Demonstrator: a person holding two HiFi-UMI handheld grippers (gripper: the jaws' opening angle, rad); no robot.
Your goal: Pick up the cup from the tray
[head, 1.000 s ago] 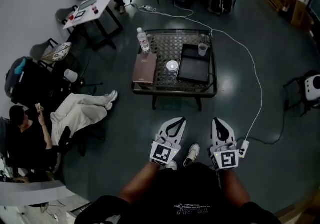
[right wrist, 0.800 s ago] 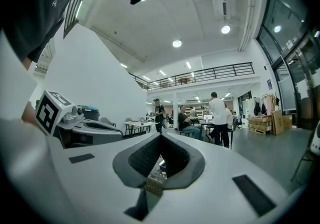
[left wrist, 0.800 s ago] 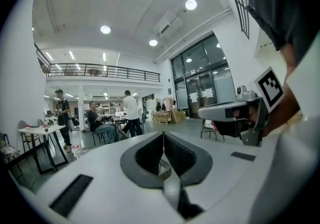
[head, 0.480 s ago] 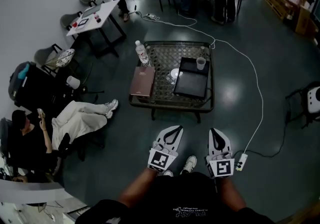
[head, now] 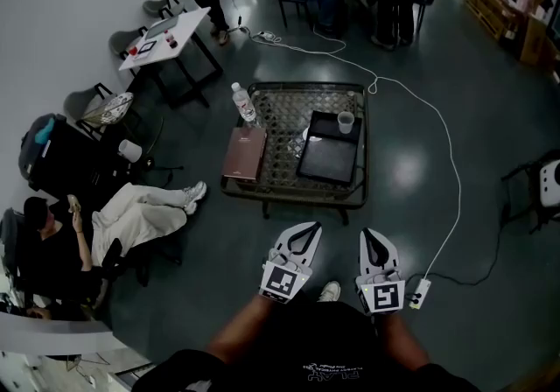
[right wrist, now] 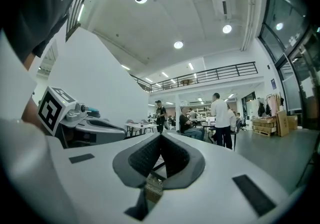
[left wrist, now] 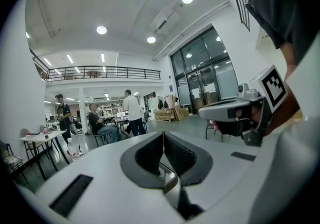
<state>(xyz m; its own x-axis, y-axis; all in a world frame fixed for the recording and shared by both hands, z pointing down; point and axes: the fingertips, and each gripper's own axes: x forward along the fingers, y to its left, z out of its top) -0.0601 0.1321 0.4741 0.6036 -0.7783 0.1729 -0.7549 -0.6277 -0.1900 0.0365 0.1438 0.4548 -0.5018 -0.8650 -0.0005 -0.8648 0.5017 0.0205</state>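
Head view: left gripper and right gripper, both clenched and empty, well apart from the table; cup stands on the tray, far right corner.

No lettering can be read; the white print on the person's shirt is too small and blurred

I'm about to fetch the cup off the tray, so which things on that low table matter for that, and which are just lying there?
For the job: cup; black tray under it; left gripper and right gripper, both shut and empty.
Just lying about: water bottle; brown book.
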